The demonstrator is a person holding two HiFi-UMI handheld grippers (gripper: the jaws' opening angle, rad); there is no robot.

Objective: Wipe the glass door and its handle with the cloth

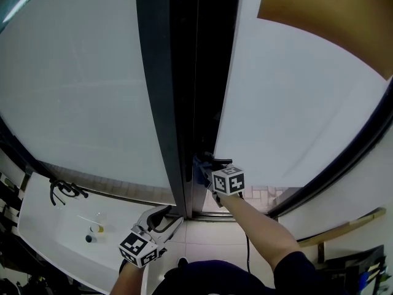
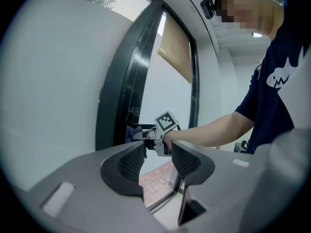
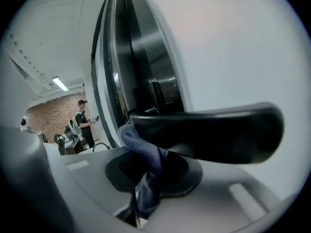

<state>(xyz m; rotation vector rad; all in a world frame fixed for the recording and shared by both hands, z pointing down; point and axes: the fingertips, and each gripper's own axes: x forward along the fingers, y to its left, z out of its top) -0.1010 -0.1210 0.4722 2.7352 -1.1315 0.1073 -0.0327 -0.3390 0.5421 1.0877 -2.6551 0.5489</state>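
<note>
R gripper (image 1: pixel 207 168) is clamped tight on the blue cloth (image 3: pixel 141 154). A wad of it sticks out past the jaw tips and a limp tail hangs down behind the pads. The wad sits against the dark door frame (image 1: pixel 166 103), low down at the edge between the two pale panes of the glass door (image 1: pixel 86 91). A dark bracket-like fitting (image 3: pixel 155 95) shows just above the cloth in the right gripper view, prob. the handle, but I can't confirm that.

L gripper (image 1: pixel 167 219) hangs lower and nearer the body, well apart from the door. Its jaws are spread w/ nothing between them, so it's idle.

Handling, as a judgement:
- **Cloth:** it's soft, light and floppy, and won't push back on its own. Best held by the bunched middle, as it is now, so a fat pad leads and the hard jaw tips stay off the surface.
- **Tail:** it could snag on the frame edge.
- **Glass:** stiff, smooth and breakable, so it wants light, even pressure and long strokes.
- **Frame and handle:** narrower, so short passes w/ the cloth wrapped around where poss.

Most of the glass looks yet to be covered.
</note>
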